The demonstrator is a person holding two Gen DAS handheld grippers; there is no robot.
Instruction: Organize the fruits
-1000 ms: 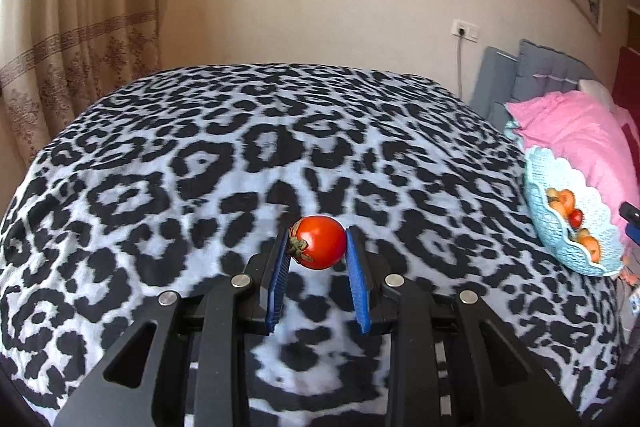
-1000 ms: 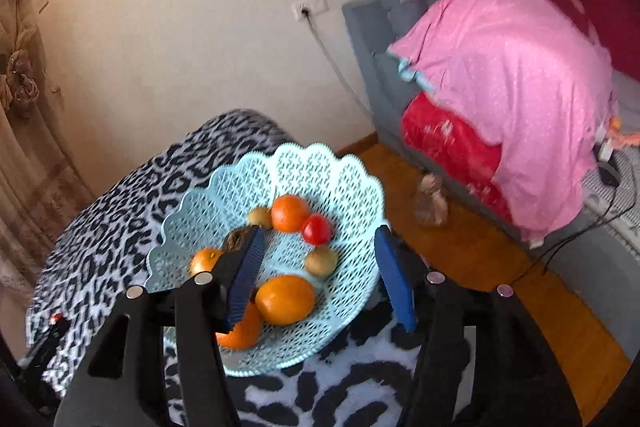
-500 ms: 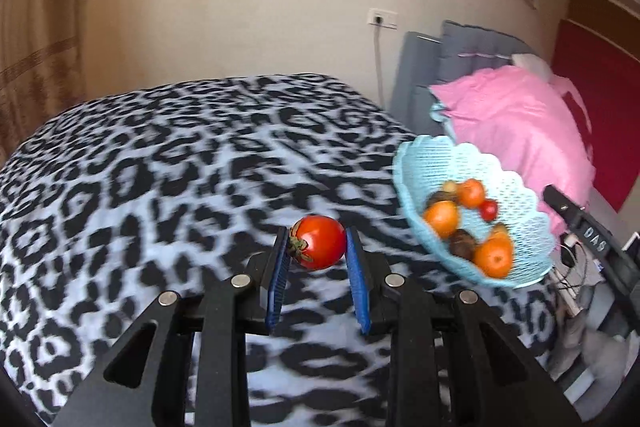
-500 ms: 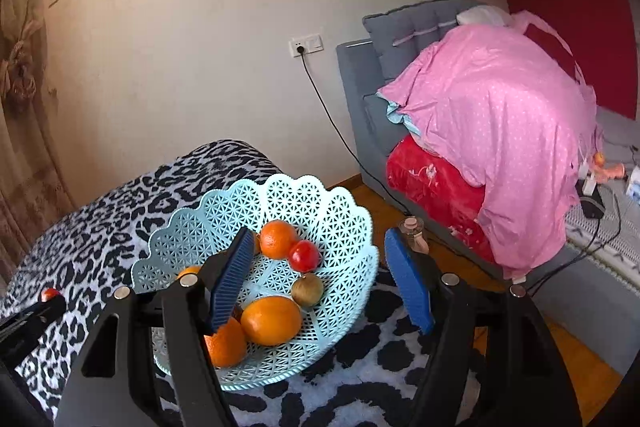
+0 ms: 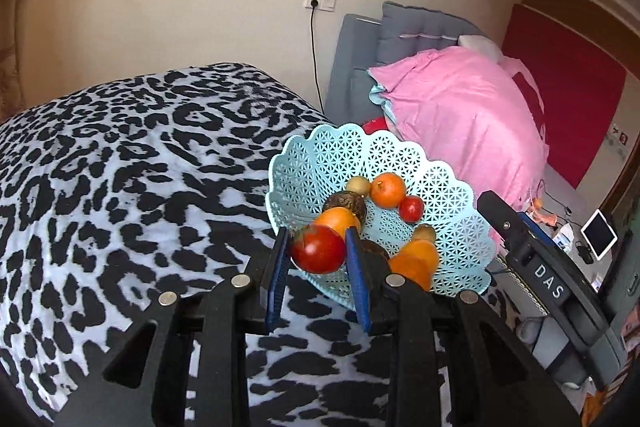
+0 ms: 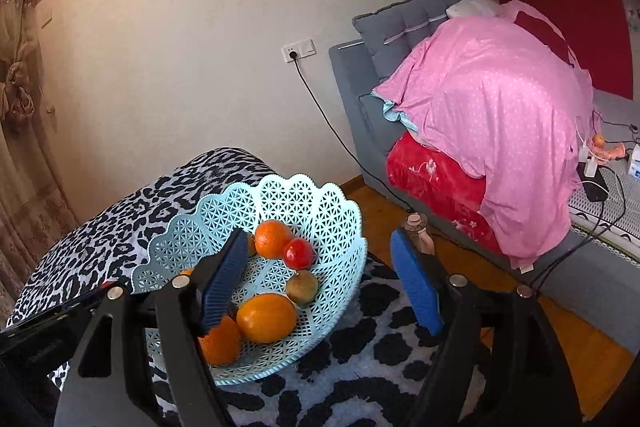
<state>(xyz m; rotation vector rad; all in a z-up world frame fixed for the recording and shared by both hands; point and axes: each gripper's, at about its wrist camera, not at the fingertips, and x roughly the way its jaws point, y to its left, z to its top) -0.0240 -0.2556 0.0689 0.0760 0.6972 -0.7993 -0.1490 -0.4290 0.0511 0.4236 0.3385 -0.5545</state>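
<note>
One basket [image 5: 304, 163], four oranges [image 5: 387, 190], two tomatoes [image 5: 319, 254], two kiwis [image 6: 302, 286].

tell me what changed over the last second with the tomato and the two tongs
The left tongs, shut on the tomato, carried it across the spotted blanket to the near rim of the blue basket. The right tongs have just been opening wider, with nothing gripped between them. The fruit in the basket lies as before.

The soft black-and-white spotted blanket [image 5: 120, 187] lies bare to the left of the light blue plastic lattice basket [image 5: 320, 155]. Oranges [image 6: 266, 317] and small fruits crowd the basket's middle. Its tall back wall is bare inside.
</note>
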